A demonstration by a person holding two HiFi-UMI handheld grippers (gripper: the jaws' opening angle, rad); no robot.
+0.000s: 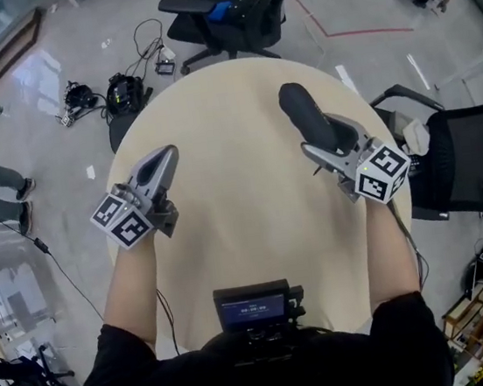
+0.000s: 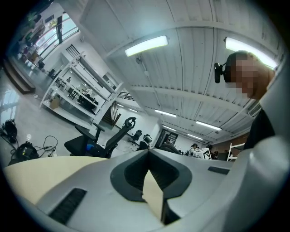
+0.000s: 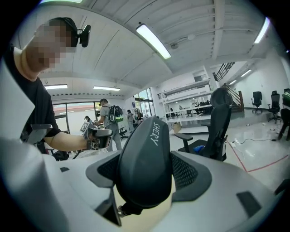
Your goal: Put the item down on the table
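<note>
A dark, oblong, rounded item [image 1: 301, 109] with white lettering sticks out forward from my right gripper [image 1: 330, 139], which is shut on its rear part. It hangs over the far right of the round beige table [image 1: 238, 232]; whether it touches the top I cannot tell. In the right gripper view the item [image 3: 142, 145] fills the space between the two jaws of the right gripper [image 3: 149, 171]. My left gripper [image 1: 166, 159] is over the table's left side, shut with nothing in it. Its tips meet in the left gripper view [image 2: 148, 152].
A black office chair [image 1: 231, 12] stands behind the table and another [image 1: 471, 157] at its right. Cables and bags [image 1: 122, 93] lie on the floor at the far left. A small screen device [image 1: 254, 305] sits at the near edge, by my chest.
</note>
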